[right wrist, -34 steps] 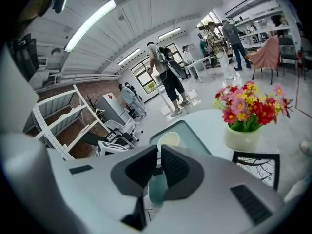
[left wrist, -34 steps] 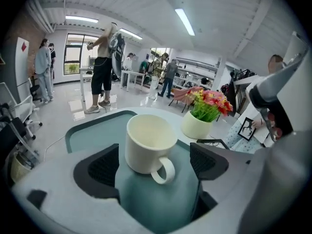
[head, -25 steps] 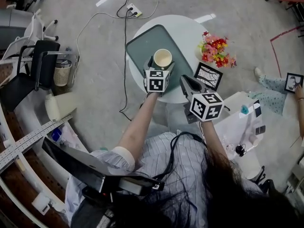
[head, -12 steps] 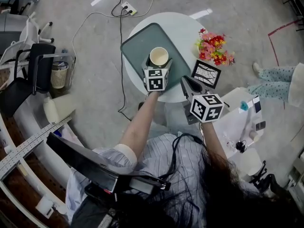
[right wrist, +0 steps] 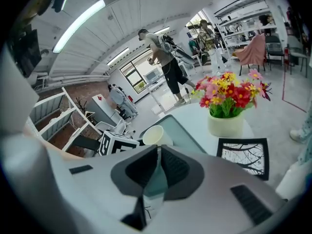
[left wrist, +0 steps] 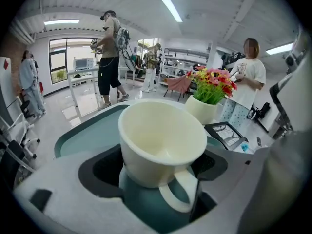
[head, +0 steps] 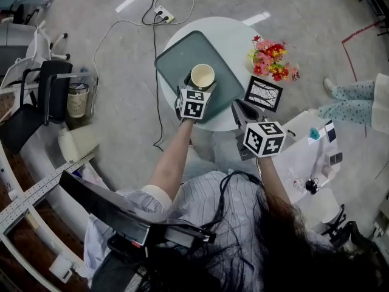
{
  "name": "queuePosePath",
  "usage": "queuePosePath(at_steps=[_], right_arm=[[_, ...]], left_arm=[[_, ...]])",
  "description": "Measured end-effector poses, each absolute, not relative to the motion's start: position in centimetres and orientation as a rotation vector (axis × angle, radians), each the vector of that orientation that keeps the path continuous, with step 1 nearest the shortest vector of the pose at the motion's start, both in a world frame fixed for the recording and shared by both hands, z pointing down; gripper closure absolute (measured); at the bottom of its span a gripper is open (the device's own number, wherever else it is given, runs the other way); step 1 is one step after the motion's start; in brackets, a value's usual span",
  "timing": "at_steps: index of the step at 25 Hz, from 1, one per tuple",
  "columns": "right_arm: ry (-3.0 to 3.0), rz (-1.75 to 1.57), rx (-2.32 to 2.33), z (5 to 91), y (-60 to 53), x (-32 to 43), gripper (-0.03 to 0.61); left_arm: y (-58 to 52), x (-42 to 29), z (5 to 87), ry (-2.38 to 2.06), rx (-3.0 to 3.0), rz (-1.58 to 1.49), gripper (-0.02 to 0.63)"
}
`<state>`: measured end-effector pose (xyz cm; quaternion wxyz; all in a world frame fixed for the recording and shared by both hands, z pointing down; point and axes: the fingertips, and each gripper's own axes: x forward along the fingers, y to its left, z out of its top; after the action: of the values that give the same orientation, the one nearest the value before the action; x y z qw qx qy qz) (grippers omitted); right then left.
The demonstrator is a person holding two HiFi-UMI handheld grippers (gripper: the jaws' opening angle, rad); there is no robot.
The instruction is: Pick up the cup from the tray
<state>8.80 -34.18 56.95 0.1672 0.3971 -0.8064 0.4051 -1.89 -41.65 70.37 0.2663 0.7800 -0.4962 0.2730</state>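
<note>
At the tray (head: 173,62), left gripper (head: 202,84) (jaws cup-wide) clasps the cup (head: 202,75).

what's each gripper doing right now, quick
Left gripper: closed on the cup.
Right gripper: closed, jaws together with nothing held.

Head view steeply overhead, gripper views low, sharing tray (head: 175,58)

Ornaments on a round table (head: 243,32)
A pot of flowers (head: 271,58) is set just beside a framed picture (head: 264,94).
</note>
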Motion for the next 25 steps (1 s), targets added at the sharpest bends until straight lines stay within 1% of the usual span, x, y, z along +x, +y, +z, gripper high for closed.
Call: queuePosePath(at_steps=[5,13,25], right_arm=[[-2.304,1.145,1.132,56.8,-34.3,8.1,0.535],[-2.316,1.133,1.181,56.0,-33.8,6.8,0.537],[-2.335,1.122,1.303,54.5,-29.3,3.1,0.537]], left_arm=[[-40.6,-1.8,69.1,-1.288,2.165,0.732,0.178],[-38.8,-1.3,64.7,-1.149,2.326,0.727,0.178],[-32.7,-4.3,57.8,-0.975,2.485,0.719,0.178]])
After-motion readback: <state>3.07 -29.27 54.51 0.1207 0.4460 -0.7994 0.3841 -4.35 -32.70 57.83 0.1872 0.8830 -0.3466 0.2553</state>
